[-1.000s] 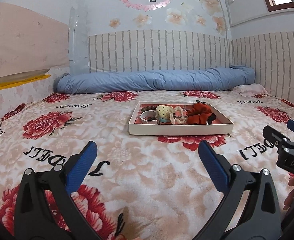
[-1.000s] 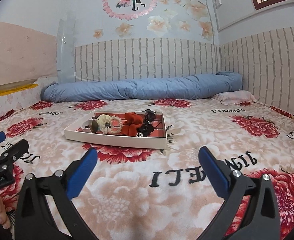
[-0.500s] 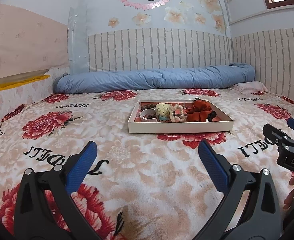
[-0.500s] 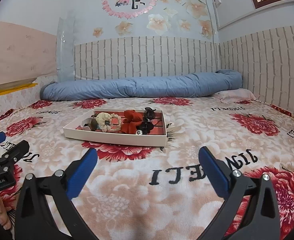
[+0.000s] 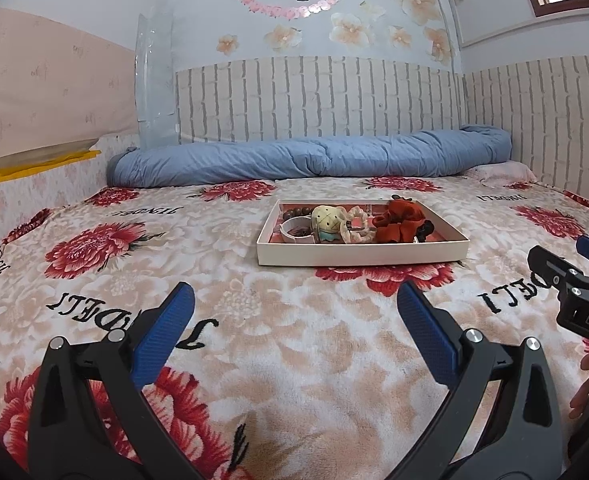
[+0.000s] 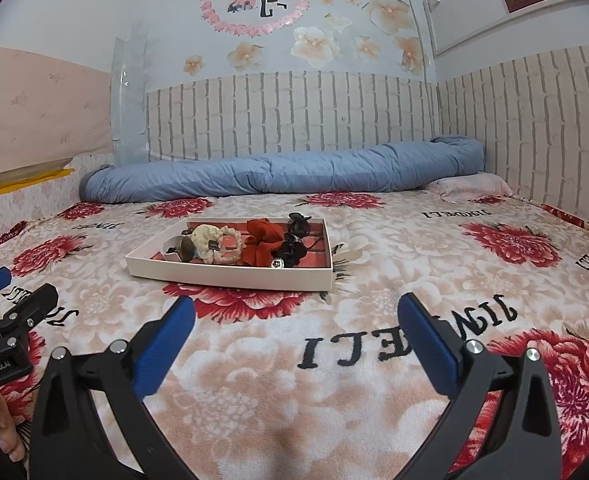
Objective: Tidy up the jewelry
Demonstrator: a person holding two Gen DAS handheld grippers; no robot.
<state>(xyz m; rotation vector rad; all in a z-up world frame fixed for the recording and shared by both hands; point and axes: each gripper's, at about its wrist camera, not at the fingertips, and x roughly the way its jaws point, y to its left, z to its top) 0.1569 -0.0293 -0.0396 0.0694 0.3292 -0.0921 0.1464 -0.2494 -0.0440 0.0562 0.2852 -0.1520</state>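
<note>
A shallow white tray (image 5: pixel 358 255) (image 6: pixel 230 276) lies on the flowered bedspread ahead of both grippers. It holds a cream plush ornament (image 5: pixel 326 222) (image 6: pixel 204 240), a red scrunchie (image 5: pixel 400 220) (image 6: pixel 262 240), a cream scrunchie (image 6: pixel 230 246), brown beads (image 5: pixel 296 212), a white bangle (image 5: pixel 296 230) and black hair ties (image 6: pixel 294 248). My left gripper (image 5: pixel 294 312) is open and empty, well short of the tray. My right gripper (image 6: pixel 294 320) is open and empty, also short of it.
A rolled blue quilt (image 5: pixel 306 160) (image 6: pixel 278 172) lies along the brick-pattern wall behind the tray. A pink pillow (image 6: pixel 470 184) sits at the back right. The other gripper shows at the edge of each view, in the left wrist view (image 5: pixel 574 280) and the right wrist view (image 6: pixel 10 312).
Both views have tilted slightly; the tray sits a little differently in frame. Both grippers stay open and empty.
</note>
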